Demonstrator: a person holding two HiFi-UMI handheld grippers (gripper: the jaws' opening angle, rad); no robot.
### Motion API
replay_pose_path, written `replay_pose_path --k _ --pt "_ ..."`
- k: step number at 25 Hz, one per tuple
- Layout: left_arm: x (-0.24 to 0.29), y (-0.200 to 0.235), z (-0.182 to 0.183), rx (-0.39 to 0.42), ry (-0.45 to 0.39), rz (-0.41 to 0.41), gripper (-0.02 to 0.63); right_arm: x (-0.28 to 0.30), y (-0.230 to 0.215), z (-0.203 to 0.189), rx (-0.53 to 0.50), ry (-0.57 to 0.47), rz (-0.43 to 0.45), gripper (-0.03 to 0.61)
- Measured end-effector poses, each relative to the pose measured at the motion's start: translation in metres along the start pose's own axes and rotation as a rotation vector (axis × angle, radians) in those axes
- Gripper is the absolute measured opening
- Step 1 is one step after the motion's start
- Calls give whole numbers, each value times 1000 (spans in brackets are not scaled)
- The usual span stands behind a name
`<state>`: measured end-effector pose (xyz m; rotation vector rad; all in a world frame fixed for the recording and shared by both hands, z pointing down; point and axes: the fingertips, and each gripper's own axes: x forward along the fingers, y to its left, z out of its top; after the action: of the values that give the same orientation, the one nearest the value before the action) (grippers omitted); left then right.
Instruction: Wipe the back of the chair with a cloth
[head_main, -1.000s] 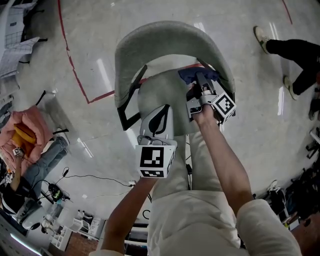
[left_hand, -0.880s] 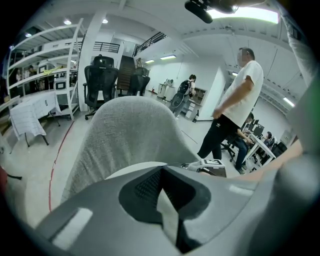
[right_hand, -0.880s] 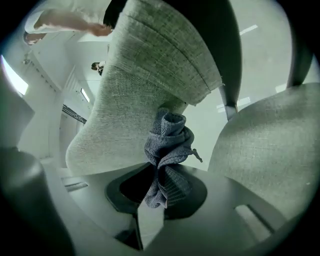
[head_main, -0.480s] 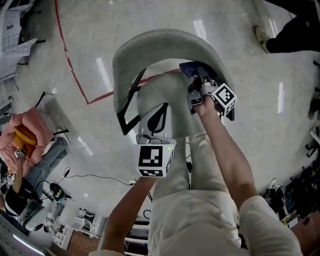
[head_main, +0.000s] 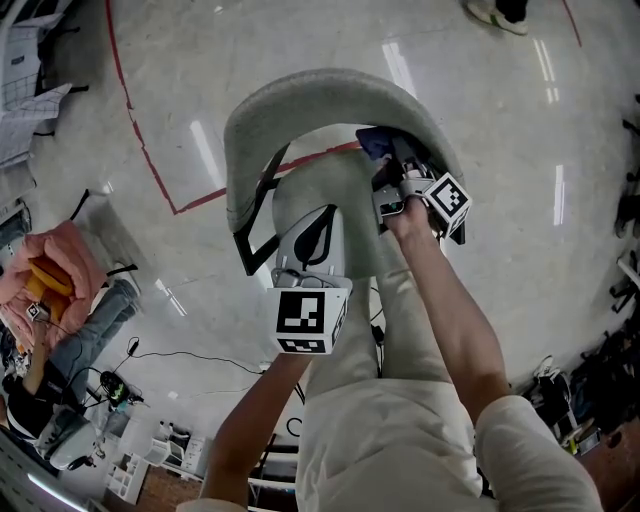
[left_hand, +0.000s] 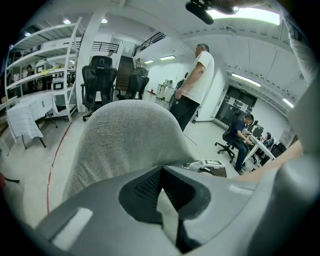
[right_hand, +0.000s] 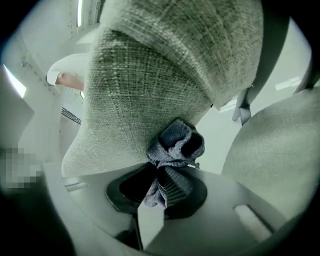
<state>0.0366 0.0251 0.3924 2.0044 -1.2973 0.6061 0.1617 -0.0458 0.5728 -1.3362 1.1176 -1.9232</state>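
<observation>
A grey fabric chair stands below me, its curved backrest (head_main: 330, 90) arching over the seat (head_main: 320, 200). My right gripper (head_main: 392, 165) is shut on a bunched blue cloth (head_main: 372, 143), which presses against the inner face of the backrest at its right side. In the right gripper view the cloth (right_hand: 172, 150) sticks out of the right gripper (right_hand: 160, 187) and touches the woven backrest (right_hand: 150, 85). My left gripper (head_main: 318, 235) hovers over the seat, shut and holding nothing. In its own view the left gripper (left_hand: 162, 200) points at the backrest (left_hand: 125, 140).
A red tape line (head_main: 150, 160) runs across the glossy floor left of the chair. Pink bags (head_main: 50, 270) and cables (head_main: 150, 355) lie at the left. A shoe (head_main: 495, 12) shows at the top edge. A standing person (left_hand: 195, 85) and office chairs (left_hand: 100, 80) are beyond the backrest.
The right gripper and the cloth have shifted slightly left and up along the backrest. The person's legs at the upper right have moved almost out of view. The left gripper has barely moved.
</observation>
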Motion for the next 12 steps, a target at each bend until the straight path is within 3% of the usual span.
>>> replay_pose_path --k 12 --pt "-8 -7 2 19 -13 -7 0 -21 49 -7 89 -26 115 87"
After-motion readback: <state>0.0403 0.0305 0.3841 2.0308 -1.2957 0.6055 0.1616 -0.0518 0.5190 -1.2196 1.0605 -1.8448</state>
